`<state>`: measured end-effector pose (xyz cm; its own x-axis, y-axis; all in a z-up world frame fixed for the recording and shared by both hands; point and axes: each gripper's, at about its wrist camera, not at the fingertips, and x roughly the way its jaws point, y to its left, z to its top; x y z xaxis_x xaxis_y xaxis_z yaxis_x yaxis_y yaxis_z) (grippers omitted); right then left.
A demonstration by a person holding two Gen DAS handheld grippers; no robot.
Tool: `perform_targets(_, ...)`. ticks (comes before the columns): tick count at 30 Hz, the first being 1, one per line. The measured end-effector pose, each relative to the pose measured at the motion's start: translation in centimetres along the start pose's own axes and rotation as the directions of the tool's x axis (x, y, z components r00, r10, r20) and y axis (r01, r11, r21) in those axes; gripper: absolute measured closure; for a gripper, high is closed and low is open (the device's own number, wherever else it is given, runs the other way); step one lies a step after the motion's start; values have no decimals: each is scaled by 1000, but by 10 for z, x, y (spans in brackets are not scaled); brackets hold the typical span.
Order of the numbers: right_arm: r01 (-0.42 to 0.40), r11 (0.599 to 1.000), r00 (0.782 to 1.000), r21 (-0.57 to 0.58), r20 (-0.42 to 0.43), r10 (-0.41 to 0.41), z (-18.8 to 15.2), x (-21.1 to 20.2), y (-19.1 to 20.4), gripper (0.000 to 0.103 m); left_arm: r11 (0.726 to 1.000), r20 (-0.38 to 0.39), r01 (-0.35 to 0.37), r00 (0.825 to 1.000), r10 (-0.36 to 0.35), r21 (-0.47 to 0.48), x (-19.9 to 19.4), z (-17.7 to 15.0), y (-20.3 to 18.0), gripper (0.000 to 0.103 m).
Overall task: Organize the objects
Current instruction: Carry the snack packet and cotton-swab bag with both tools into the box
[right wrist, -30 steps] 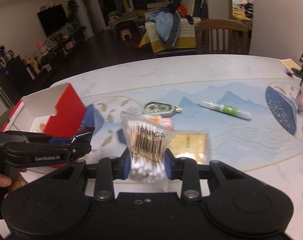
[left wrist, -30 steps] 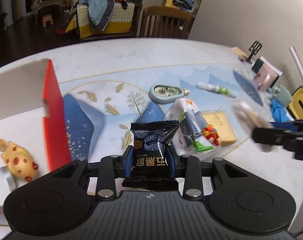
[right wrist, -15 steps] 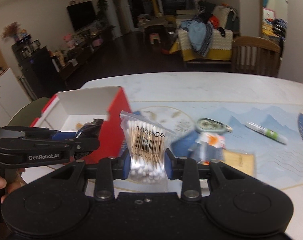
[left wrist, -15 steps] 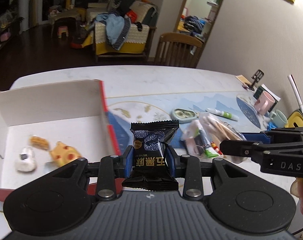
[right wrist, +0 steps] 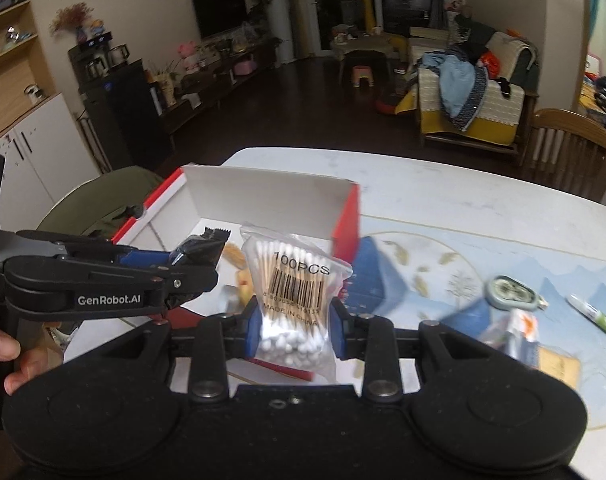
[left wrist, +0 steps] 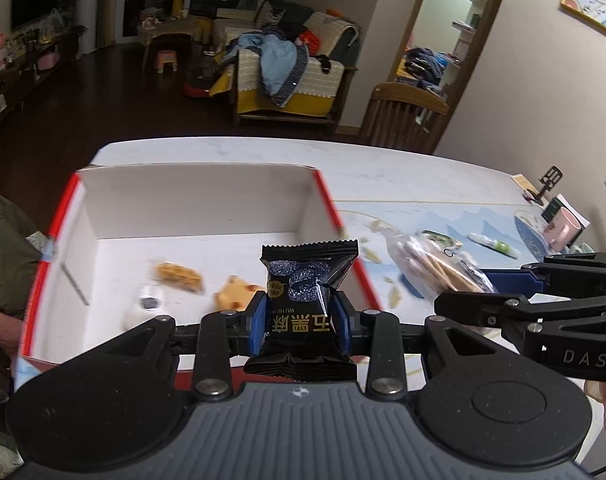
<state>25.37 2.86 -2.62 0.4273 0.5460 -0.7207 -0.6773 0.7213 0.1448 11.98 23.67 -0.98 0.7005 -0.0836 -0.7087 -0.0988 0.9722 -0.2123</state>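
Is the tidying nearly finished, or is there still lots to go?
Partway. A few small items already lie in the box. The left tool grips a black snack packet and the right tool a cotton-swab bag. A tape dispenser, pen and other bits remain on the table.

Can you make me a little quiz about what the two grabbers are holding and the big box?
1. True or false: the left gripper pinches a black snack packet.
2. What does the right gripper hold? A) a glue stick B) a bag of cotton swabs C) a cup
3. Fill in: the red and white box already has a yellow ____ inside.

Key: 1 true; 2 B; 3 toy
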Motion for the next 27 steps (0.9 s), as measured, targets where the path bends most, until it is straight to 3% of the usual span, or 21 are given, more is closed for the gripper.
perform_targets(11, 36, 998, 998, -59, -41, -38, 17, 54, 48, 70, 999, -9, -44, 999, 44, -15, 5, 5, 54, 70)
perform_targets(27, 127, 978, 982, -165, -120, -148, 40, 139, 61, 70, 992, -108, -127, 986, 129, 27, 52, 18, 101, 70)
